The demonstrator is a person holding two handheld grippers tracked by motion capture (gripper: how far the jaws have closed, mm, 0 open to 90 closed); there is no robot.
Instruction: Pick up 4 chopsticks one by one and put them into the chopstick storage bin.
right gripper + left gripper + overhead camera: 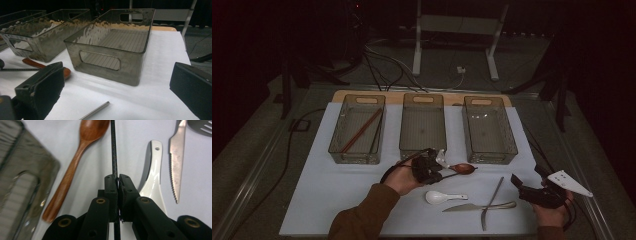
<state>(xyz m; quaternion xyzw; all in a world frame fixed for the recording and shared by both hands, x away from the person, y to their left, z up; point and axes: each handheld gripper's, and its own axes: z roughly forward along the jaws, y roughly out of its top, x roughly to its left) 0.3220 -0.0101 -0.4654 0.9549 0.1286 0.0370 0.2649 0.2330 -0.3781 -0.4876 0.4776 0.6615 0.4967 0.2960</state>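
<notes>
wooden spoon [75, 167]: wood, reddish-brown, smooth w/ slight sheen
thin rod [113, 150]: black, matt, a bit rough/speckled
white spoon [153, 177]: glossy white, looks ceramic or plastic
knife [176, 160]: metal, dull shine, serrated edge
bins [112, 47]: clear smoky plastic, glossy, rippled walls
surface [347, 200]: white cover, matt, smooth
left tool [117, 178]: black plastic, matt; brass-look rivets

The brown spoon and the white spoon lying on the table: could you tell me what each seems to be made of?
Brown spoon: apparently wood, smooth and lightly polished, with warm reddish grain. White spoon: probably glazed ceramic, possibly plastic; glossy, uniformly white, thick-walled, with a hole in its handle.
</notes>
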